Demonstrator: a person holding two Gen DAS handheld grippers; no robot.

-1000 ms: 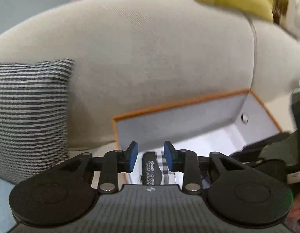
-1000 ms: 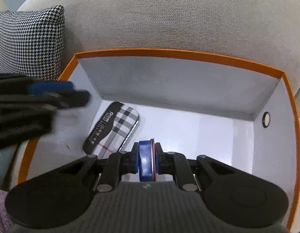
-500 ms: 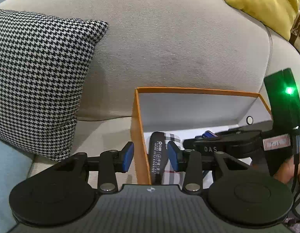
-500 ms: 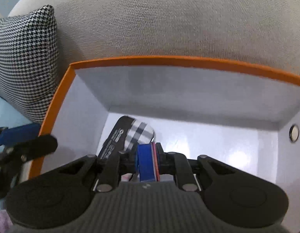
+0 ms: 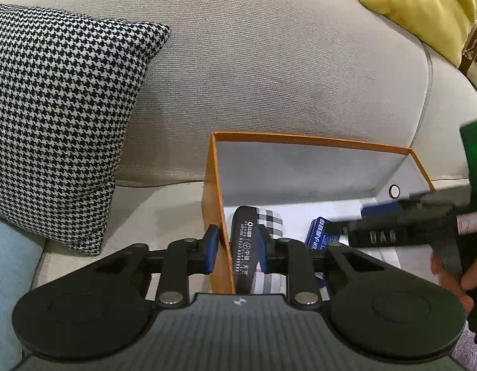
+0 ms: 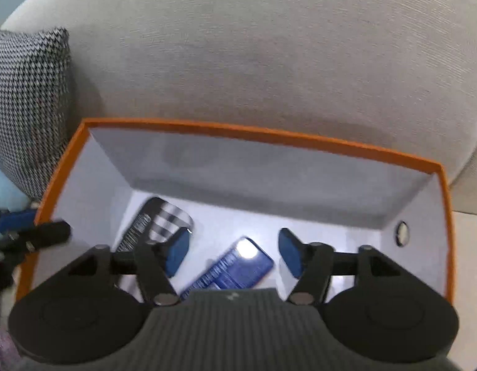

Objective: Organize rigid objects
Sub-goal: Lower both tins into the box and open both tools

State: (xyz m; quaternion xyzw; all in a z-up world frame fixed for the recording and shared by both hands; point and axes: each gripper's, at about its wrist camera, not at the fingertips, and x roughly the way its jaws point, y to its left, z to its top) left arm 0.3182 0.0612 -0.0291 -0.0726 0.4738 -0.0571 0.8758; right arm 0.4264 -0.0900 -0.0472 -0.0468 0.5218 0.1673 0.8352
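An orange box (image 6: 263, 133) with a white inside stands on the sofa seat. On its floor lie a black and plaid case (image 6: 164, 219) and a blue pack (image 6: 238, 266). My right gripper (image 6: 232, 255) hangs over the blue pack; its jaws are opening and the pads are clear of the pack. My left gripper (image 5: 237, 247) straddles the left wall of the orange box (image 5: 223, 216). Its jaws are closing with the wall between them, and the plaid case (image 5: 269, 219) shows below. The inner pad is still off the wall.
A houndstooth cushion (image 5: 53, 108) leans on the grey sofa back (image 5: 269, 77) left of the box. A yellow cushion (image 5: 424, 6) lies at the top right. A person's hand (image 5: 454, 275) holds the right gripper body at the right edge.
The right gripper opened and let go of the blue pack, which now lies on the box floor. The left gripper sank over the box's left wall and its jaws narrowed.
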